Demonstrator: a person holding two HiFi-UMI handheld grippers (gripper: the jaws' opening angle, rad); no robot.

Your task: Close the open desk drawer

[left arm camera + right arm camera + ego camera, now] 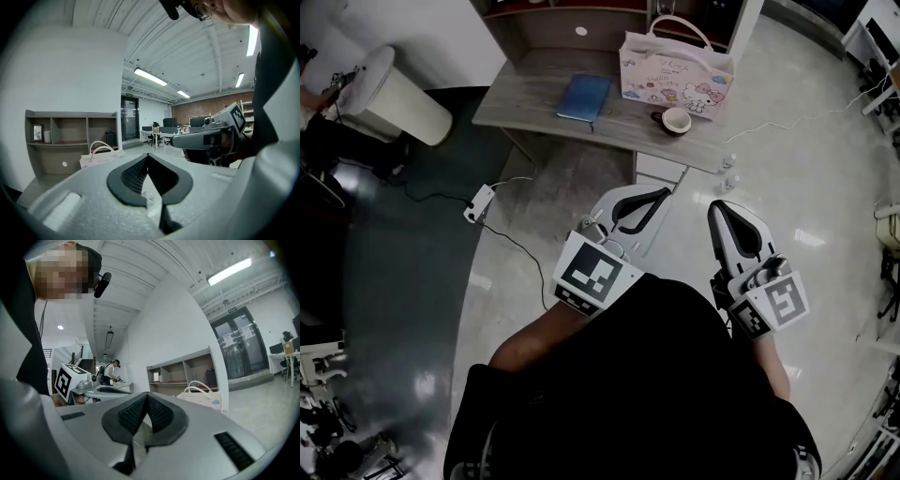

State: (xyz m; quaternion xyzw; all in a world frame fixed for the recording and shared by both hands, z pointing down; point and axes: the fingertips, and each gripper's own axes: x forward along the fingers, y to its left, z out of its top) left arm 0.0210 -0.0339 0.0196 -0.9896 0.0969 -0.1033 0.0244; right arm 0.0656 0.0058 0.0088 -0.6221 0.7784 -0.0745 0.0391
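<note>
White drawer (661, 170) beneath wooden desk (525, 98): sited well ahead of fingertips, openness undetermined. Left gripper (661, 194), right gripper (719, 208): clenched on nothing, held clear; closed jaws are judged suited to pushing.

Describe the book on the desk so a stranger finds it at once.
Find the grey desk at the top of the head view. On it, left of the pink-and-white bag, lies a flat book. It is the only blue thing there.
</note>
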